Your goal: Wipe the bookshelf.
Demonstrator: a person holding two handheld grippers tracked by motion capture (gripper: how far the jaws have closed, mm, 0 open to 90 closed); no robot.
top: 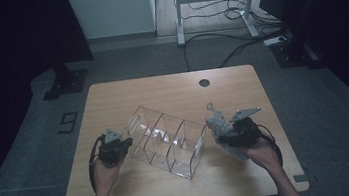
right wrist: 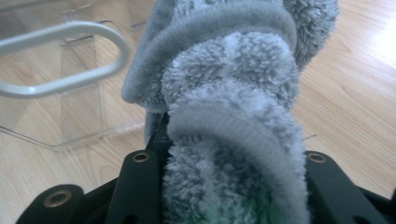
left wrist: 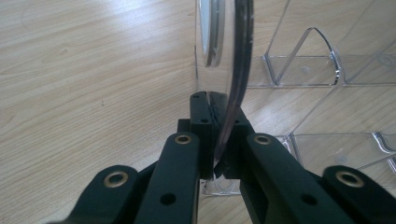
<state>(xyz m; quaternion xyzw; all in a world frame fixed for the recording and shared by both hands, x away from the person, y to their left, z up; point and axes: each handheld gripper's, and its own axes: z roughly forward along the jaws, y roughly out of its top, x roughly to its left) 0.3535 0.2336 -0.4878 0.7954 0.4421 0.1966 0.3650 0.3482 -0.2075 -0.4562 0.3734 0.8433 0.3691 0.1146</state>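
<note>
The clear plastic organizer (top: 168, 141) is sitting mid-counter (top: 112, 95): stiff, slick, light, best pinched by a wall. The left gripper (left wrist: 215, 140) is clenching its end wall; the right gripper (right wrist: 224, 154), just beside the organizer, is squeezing a soft grey cloth (right wrist: 233, 93).

1. Left gripper (top: 128, 143): black body, black cable looped at 9 o'clock, grey plate on top.
2. Right gripper (top: 212, 121): grey three-cornered plate on top, black cable at 3 o'clock.
3. Jaws: black links, brass-ringed holes.
4. Forearms: no sleeves seen.
</note>
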